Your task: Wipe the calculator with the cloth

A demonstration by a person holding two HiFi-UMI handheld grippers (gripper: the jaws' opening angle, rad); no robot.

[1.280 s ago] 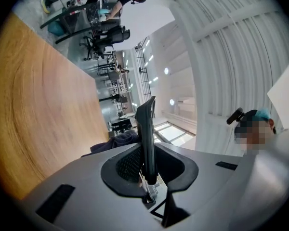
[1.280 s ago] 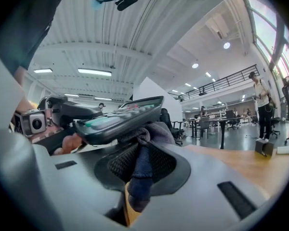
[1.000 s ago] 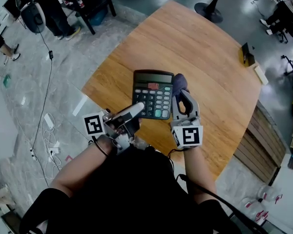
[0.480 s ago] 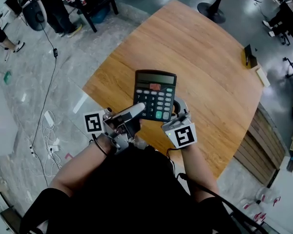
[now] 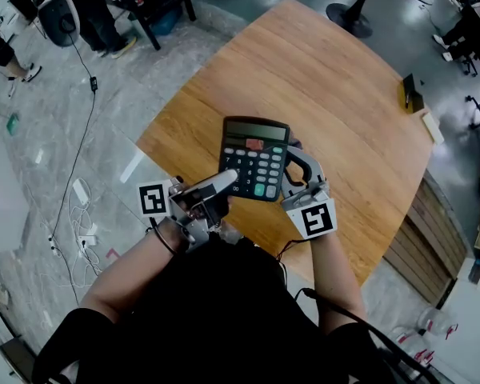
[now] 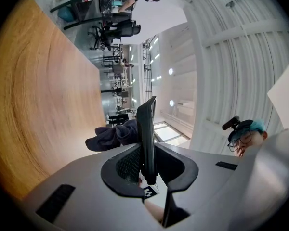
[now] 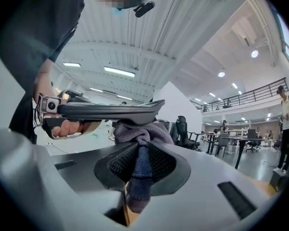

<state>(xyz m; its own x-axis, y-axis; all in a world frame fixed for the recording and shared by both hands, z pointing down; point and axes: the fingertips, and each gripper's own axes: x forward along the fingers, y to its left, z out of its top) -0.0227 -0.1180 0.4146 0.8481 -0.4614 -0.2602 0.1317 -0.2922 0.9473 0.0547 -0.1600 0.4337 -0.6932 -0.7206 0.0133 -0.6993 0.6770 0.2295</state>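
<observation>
Since the earlier frame, the right gripper (image 5: pixel 294 162) has slid nearer along the calculator's right edge. The left gripper (image 5: pixel 226 182) clamps the calculator (image 5: pixel 254 158) above the table's (image 5: pixel 344 78) near-left edge. The right gripper's jaws pinch the cloth (image 7: pixel 140 129), which touches the calculator. Bare wood lies beyond.

Black short-sleeved top (image 5: pixel 216 310), thin black cable (image 5: pixel 336 314) by the right arm, pale grey left gripper (image 5: pixel 226 182) and right gripper (image 5: pixel 293 155) — each with a black-and-white square-marker cube (image 5: pixel 153 201), dark ribbed pads (image 7: pixel 122 164)
</observation>
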